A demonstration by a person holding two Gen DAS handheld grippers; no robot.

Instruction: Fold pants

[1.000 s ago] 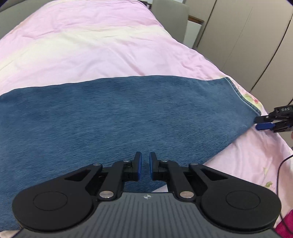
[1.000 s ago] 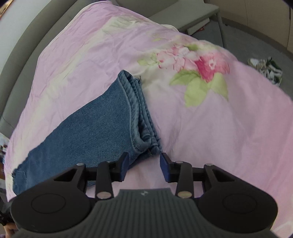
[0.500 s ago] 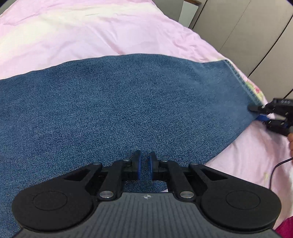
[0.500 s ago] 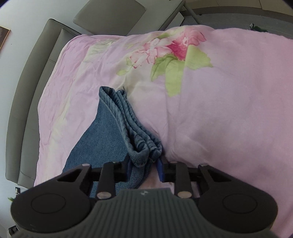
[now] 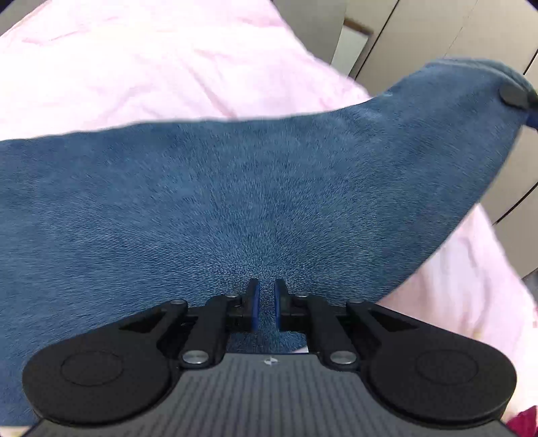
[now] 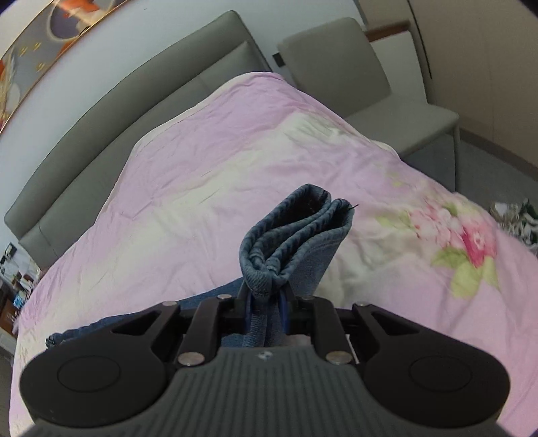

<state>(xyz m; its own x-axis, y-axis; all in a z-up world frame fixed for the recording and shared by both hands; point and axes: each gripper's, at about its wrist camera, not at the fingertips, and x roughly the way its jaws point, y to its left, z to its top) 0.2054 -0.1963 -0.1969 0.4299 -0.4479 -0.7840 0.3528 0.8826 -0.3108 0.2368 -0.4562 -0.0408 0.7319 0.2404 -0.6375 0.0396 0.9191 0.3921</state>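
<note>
Blue denim pants (image 5: 235, 188) lie across a pink bedspread (image 5: 151, 67). My left gripper (image 5: 266, 295) is shut, with only a narrow slit between its pads, and sits low over the near part of the denim. I cannot tell whether it pinches any cloth. My right gripper (image 6: 267, 295) has its jaws closing on the bunched hem of the pant legs (image 6: 296, 228), with the pads pressing on the cloth. The hem stands up above the bed. In the left wrist view the right gripper (image 5: 514, 95) holds the lifted leg end at the upper right.
A grey padded headboard (image 6: 134, 94) runs behind the bed, and a grey chair (image 6: 353, 77) stands beside it. Beige wardrobe doors (image 5: 437, 30) are on the right. A floral print (image 6: 470, 242) marks the bedspread. Some cloth (image 6: 517, 218) lies on the floor.
The right gripper closed on the hem and lifted it up off the bed, so the leg end now hangs in the air. The left gripper stayed shut over the denim.
</note>
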